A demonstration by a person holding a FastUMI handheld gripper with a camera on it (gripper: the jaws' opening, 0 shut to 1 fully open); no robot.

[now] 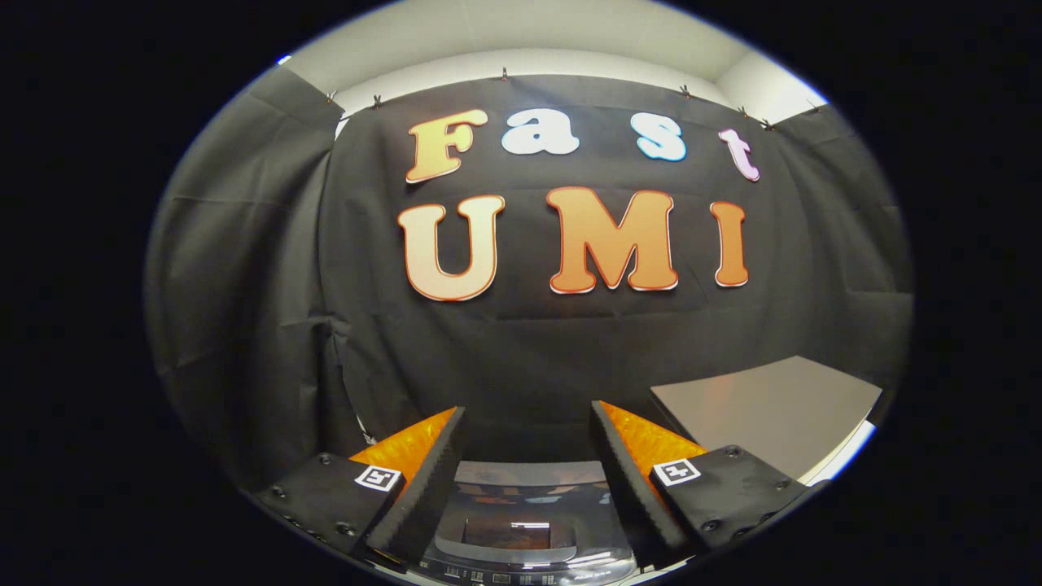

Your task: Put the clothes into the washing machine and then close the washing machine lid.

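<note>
My hand-held gripper (529, 456) hangs spread and empty above the washing machine (521, 545), whose glass lid (525, 521) looks shut; loaded or not, I cannot tell.

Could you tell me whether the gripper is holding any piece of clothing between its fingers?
No, the gripper is open with nothing between its fingers, hovering above the glossy dark glass lid of the washing machine.

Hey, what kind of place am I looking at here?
Probably a staged recording booth, not a real laundry room: black cloth walls pinned up under a plain ceiling, a washing machine with its glossy lid down below the open, empty claw, and a grey board beside it.
</note>
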